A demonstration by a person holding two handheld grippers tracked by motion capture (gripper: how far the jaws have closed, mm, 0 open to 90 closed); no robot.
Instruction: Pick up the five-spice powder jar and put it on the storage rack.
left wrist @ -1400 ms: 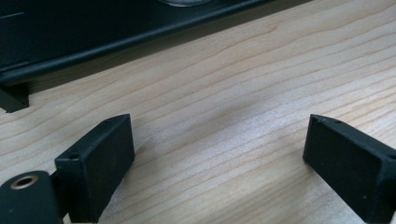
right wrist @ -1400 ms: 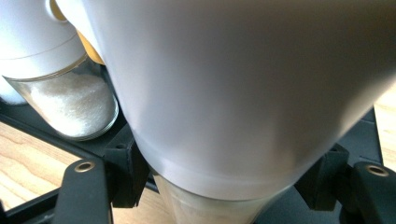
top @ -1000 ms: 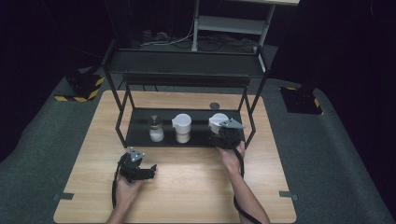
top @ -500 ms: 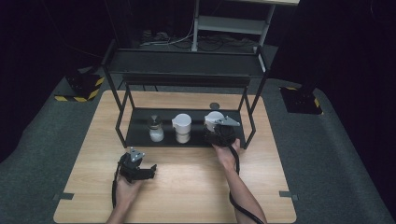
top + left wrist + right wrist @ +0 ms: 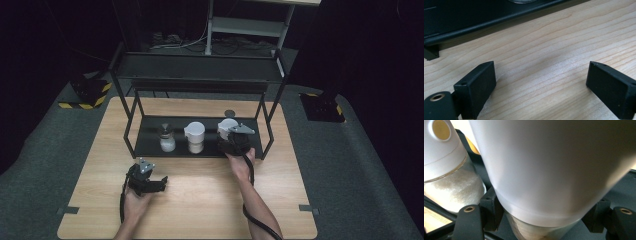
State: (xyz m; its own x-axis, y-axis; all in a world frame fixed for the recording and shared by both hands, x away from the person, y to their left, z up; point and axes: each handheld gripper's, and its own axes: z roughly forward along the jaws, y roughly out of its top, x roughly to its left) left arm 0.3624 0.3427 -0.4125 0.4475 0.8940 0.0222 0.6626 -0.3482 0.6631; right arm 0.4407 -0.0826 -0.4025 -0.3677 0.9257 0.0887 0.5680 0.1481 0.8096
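A white-lidded glass jar [image 5: 226, 125] stands at the right end of the black rack's lower shelf [image 5: 149, 144]. My right gripper [image 5: 229, 136] is shut on it. In the right gripper view the jar [image 5: 554, 170] looms close, and the gripper [image 5: 544, 220] clamps the glass body just under the lid. A second white-lidded jar [image 5: 195, 136] of white granules [image 5: 451, 187] stands to its left. My left gripper [image 5: 158, 182] rests on the wooden table [image 5: 210, 200] in front of the rack. It [image 5: 540, 82] is open, with bare wood between its jaws.
A small shaker with a dark cap [image 5: 166, 138] stands at the left of the lower shelf. The rack's upper shelf [image 5: 200, 67] overhangs the jars, with upright posts at its corners. A small dark disc [image 5: 230, 113] lies on the table behind the rack.
My right gripper and the jar in it have shifted slightly left and back over the shelf. The left gripper has stayed put.
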